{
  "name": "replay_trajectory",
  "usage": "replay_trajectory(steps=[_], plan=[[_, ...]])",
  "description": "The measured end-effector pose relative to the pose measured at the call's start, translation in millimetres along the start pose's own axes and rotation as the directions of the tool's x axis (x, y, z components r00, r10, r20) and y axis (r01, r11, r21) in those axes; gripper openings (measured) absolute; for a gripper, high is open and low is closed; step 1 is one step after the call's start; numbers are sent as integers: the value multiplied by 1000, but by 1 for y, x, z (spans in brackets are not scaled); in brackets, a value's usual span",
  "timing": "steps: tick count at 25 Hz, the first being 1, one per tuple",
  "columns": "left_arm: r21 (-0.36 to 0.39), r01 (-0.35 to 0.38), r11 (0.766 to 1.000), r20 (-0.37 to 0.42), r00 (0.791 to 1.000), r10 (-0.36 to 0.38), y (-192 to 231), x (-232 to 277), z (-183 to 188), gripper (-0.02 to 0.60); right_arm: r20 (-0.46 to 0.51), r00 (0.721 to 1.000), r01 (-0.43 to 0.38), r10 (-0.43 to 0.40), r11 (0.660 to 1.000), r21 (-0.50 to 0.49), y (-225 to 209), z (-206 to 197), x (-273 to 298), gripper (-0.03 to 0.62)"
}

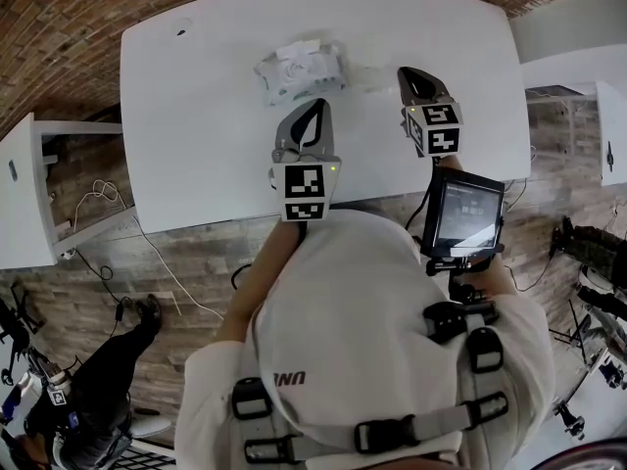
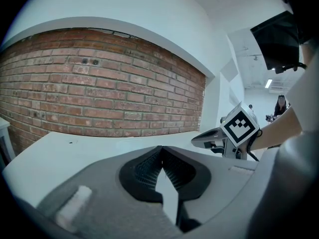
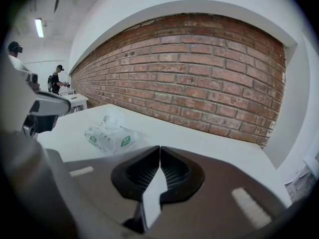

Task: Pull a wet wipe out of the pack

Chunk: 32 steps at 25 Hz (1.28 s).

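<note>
A crinkly white wet-wipe pack (image 1: 300, 70) with green print lies on the white table (image 1: 196, 125) toward its far side; it also shows left of centre in the right gripper view as the pack (image 3: 110, 134). My left gripper (image 1: 315, 108) hovers just in front of the pack, tips meeting, nothing between them; its own view shows the left gripper (image 2: 161, 151) shut. My right gripper (image 1: 414, 76) is to the right of the pack and apart from it. Its jaws touch at the tips in the right gripper view (image 3: 159, 151), holding nothing.
A brick wall (image 3: 199, 83) runs behind the table's far edge. A white cabinet (image 1: 24, 194) stands at the left and another white surface (image 1: 578, 76) at the right. A person (image 3: 59, 78) stands far off at the left in the right gripper view.
</note>
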<state>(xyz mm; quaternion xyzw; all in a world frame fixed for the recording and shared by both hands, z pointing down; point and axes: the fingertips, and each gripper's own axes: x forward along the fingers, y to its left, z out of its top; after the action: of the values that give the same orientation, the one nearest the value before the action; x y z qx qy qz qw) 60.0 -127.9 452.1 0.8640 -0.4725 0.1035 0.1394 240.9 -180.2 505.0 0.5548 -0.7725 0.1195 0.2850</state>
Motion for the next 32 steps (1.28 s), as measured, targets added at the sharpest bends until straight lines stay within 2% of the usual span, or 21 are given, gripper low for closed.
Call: replay_trajectory(steps=[2,4,9,12,15,19,22,24,28,32], plan=[[-3,-2,1000,1,1000,2,1,0,0,2,-1,1000,-7,7,1000,10,2,-2,-1,22],[-3,-2,1000,1,1000,2,1,0,0,2,-7,1000,-14,14,1000,20,4,-5,-2,63],[-1,-2,1000,0,1000,2,1,0,0,2,-3,1000,10,-10,1000,25,2,-9,-7,83],[-1,-3,1000,2,1000,3,1,-1,0,2,37,999,23,-24,999,28,0,2,-14,83],[2,-5,1000,3,1000,5,2,-1,0,2,117,993,32,-34,999,17,1,26,-24,91],[5,-14,1000,8,1000,14,5,-2,2,2,267,962,51,-51,999,7,9,75,-43,71],[11,-22,1000,19,1000,22,7,-5,6,2,371,926,73,-69,997,2,19,112,-59,8],[13,-32,999,33,999,31,10,-7,11,2,433,899,71,-68,997,9,28,134,-70,6],[5,-64,998,83,995,63,21,-17,30,2,512,857,36,-50,999,37,46,173,-89,6],[-4,-92,996,157,983,91,31,-29,57,2,556,831,-35,-7,997,63,64,188,-94,6]])
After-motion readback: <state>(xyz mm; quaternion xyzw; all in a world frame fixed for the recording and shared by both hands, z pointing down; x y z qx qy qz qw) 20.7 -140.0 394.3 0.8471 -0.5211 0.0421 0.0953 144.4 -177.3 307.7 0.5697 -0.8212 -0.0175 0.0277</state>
